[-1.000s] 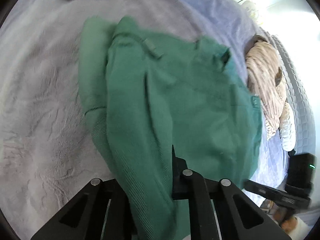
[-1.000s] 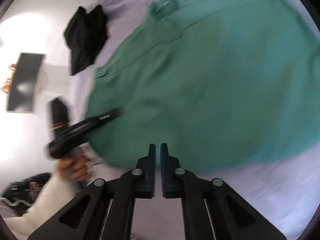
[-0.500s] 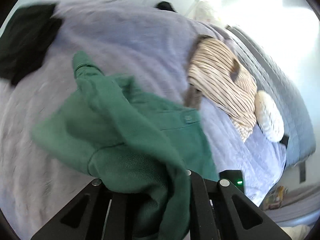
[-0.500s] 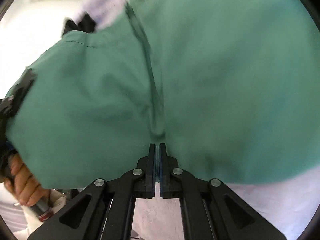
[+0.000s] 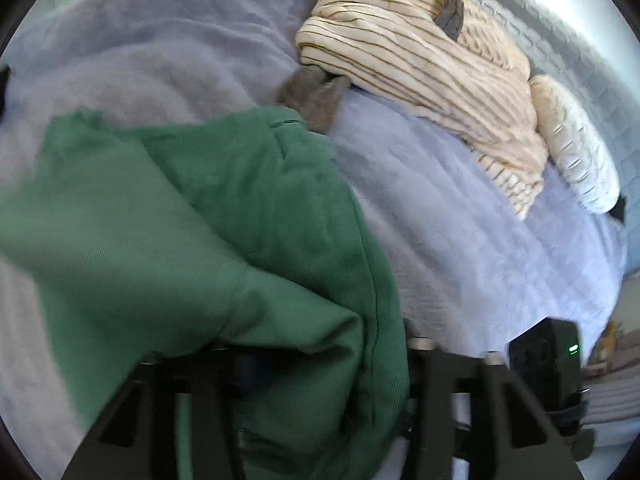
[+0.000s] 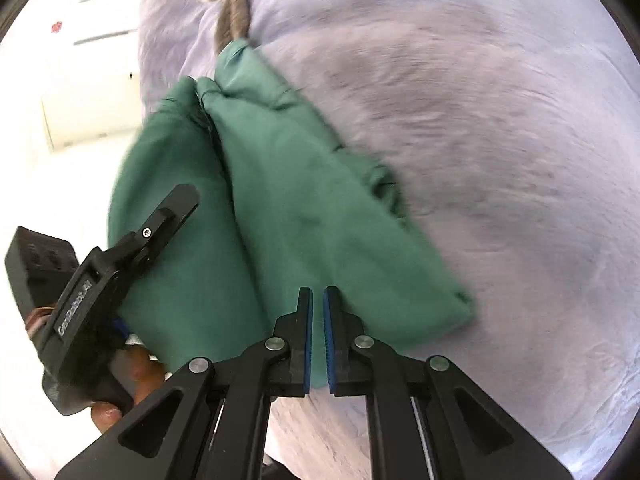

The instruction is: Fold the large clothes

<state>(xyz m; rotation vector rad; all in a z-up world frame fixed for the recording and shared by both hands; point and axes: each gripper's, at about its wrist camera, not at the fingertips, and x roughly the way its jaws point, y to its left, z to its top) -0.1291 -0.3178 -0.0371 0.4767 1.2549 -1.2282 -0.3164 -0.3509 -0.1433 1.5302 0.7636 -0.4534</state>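
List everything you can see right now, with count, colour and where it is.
green garment: one, green, bunched on the bed, draped over the left gripper.
striped garment: one, cream with dark stripes, far side of the bed.
pillow: one, cream, beside the striped garment.
bed cover: one, pale lilac, under everything.
left gripper: one, black, its fingers in the green garment; grip mostly hidden.
right gripper: one, black with blue pads, jaws slightly apart at the green garment's edge.
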